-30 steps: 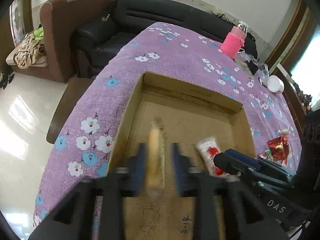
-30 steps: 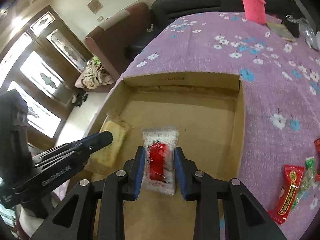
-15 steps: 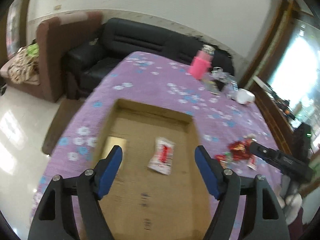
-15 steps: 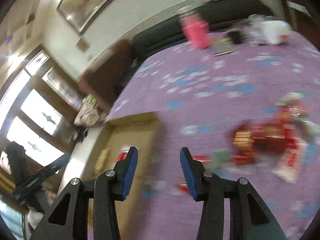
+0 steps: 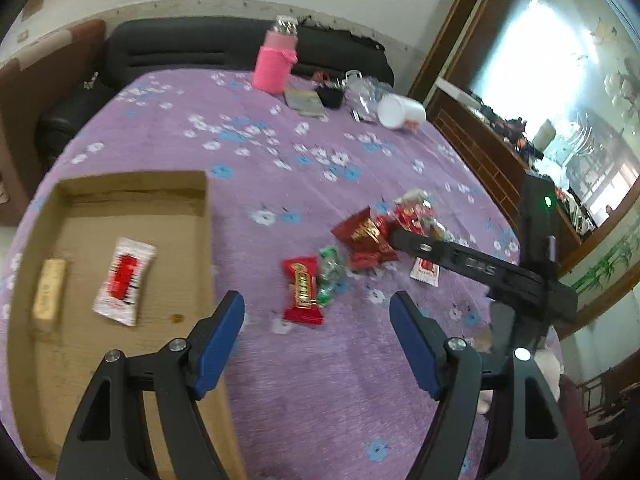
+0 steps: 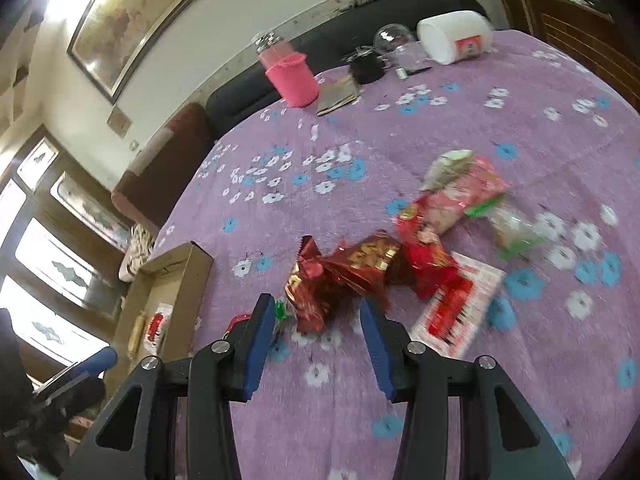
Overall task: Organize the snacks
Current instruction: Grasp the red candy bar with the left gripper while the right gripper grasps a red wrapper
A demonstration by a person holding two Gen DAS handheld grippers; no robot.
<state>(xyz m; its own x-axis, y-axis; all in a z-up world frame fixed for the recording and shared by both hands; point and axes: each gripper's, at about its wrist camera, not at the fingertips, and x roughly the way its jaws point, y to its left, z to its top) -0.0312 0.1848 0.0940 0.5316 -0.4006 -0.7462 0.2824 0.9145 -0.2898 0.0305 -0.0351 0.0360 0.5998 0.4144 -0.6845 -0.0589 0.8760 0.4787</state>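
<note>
Both grippers empty over the snack pile, two snacks already boxed.
Bench (image 5: 280,400) in purple floral cloth; cardboard box (image 5: 208,240) at its left edge holds a white-and-red sachet (image 5: 122,280) and a tan bar (image 5: 50,292). Loose pile lies well apart from the box: dark red foil bag (image 6: 352,268), red candy bar (image 5: 302,288), green wrapper (image 5: 330,268) touching it. Left gripper (image 5: 316,320) wide, nothing between jaws; right gripper (image 6: 316,336) narrower, empty, foil bag just ahead. Risks: overlapping wrappers mean two get pinched at once; slick foil may slip; both grippers aiming at one pile could collide.
</note>
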